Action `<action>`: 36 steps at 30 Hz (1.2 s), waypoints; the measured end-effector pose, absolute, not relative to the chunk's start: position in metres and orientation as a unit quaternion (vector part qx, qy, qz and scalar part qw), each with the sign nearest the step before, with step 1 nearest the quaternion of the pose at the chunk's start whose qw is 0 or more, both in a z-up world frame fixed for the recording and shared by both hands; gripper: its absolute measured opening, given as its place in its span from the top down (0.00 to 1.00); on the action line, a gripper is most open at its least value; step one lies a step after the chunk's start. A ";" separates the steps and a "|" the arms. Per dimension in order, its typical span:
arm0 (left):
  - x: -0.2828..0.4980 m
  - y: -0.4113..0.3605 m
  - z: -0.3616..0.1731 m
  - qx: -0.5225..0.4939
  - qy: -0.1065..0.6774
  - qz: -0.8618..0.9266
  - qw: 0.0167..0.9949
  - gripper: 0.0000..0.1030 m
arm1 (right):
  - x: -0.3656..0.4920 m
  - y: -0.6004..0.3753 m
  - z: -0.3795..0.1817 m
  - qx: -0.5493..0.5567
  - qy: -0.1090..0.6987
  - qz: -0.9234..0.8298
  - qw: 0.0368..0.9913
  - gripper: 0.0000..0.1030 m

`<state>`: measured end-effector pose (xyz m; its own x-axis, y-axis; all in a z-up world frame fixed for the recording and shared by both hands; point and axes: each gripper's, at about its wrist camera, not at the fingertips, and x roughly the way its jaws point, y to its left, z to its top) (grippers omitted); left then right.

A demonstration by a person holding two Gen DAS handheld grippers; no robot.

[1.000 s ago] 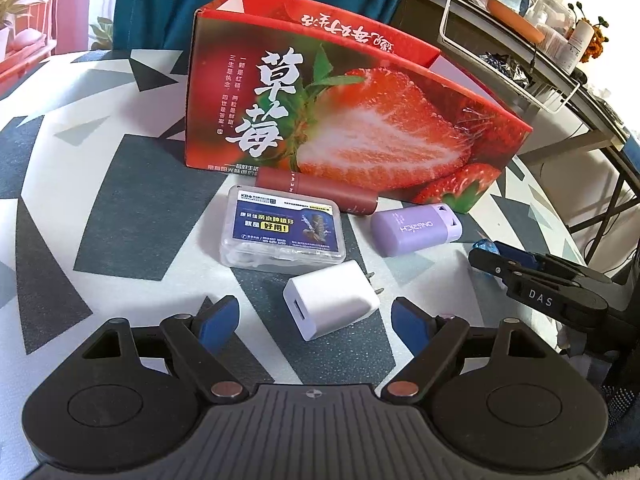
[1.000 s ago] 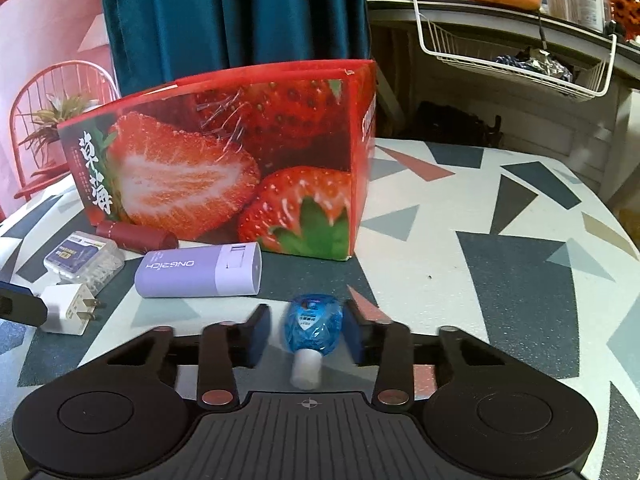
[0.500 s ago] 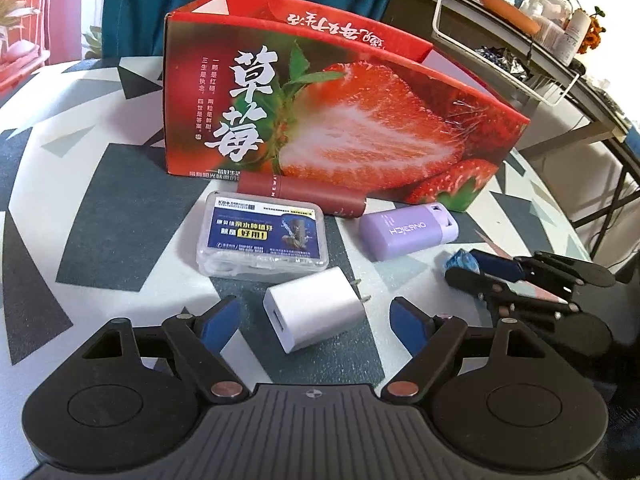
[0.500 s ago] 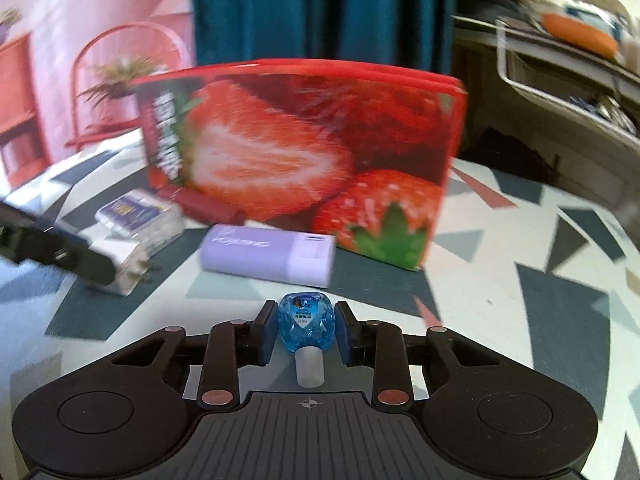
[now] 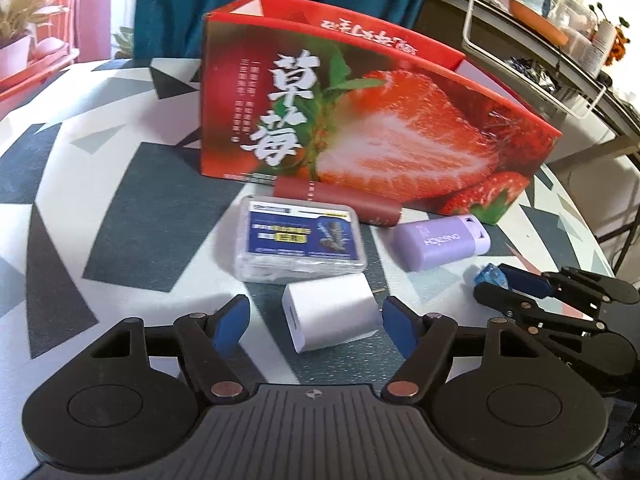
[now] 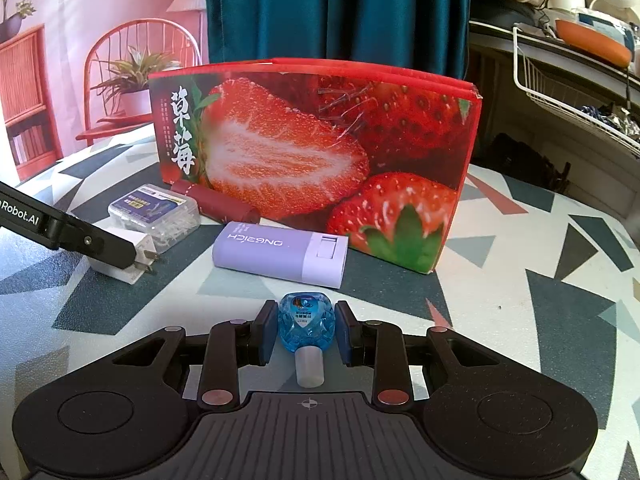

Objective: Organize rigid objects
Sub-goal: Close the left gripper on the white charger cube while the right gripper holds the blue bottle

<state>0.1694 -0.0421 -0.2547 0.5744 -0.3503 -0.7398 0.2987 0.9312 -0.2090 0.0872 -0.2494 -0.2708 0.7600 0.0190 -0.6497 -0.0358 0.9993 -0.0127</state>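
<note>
The left tool (image 5: pixel 316 322) straddles the white charger (image 5: pixel 330 316) on the patterned tabletop (image 5: pixel 120 216), its jaws closing with the blue pads not yet touching the charger's sides. Just beyond lies a clear floss-pick case (image 5: pixel 298 240), then a dark red tube (image 5: pixel 336 202) against the foot of the strawberry box (image 5: pixel 360 120). Right of these lies a lilac case (image 5: pixel 440 242). Furthest right, the right tool (image 6: pixel 306 332) is clamped on a small blue bottle (image 6: pixel 306 324), its white cap pointing back toward the camera, near the lilac case.
</note>
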 end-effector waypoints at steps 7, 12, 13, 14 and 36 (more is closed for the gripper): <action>0.169 -0.036 -0.250 -0.023 0.415 -0.157 0.896 0.34 | 0.087 -0.250 -0.271 -0.012 0.346 0.015 0.938 0.73; 0.174 -0.042 -0.253 -0.013 0.418 -0.157 0.895 0.34 | 0.087 -0.250 -0.271 -0.011 0.346 0.015 0.938 0.73; 0.174 -0.042 -0.253 -0.012 0.417 -0.156 0.895 0.34 | 0.087 -0.250 -0.271 -0.012 0.346 0.015 0.938 0.73; 0.175 -0.043 -0.253 -0.010 0.415 -0.154 0.897 0.34 | 0.087 -0.250 -0.271 -0.012 0.346 0.015 0.938 0.73; 0.175 -0.033 -0.248 -0.026 0.416 -0.121 0.901 0.34 | 0.087 -0.250 -0.271 -0.009 0.346 0.015 0.938 0.71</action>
<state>0.1755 -0.0331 -0.2479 0.6248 -0.2392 -0.7432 0.1962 0.9695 -0.1470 0.0873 -0.2501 -0.2713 0.7596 0.0214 -0.6500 -0.0337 0.9994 -0.0065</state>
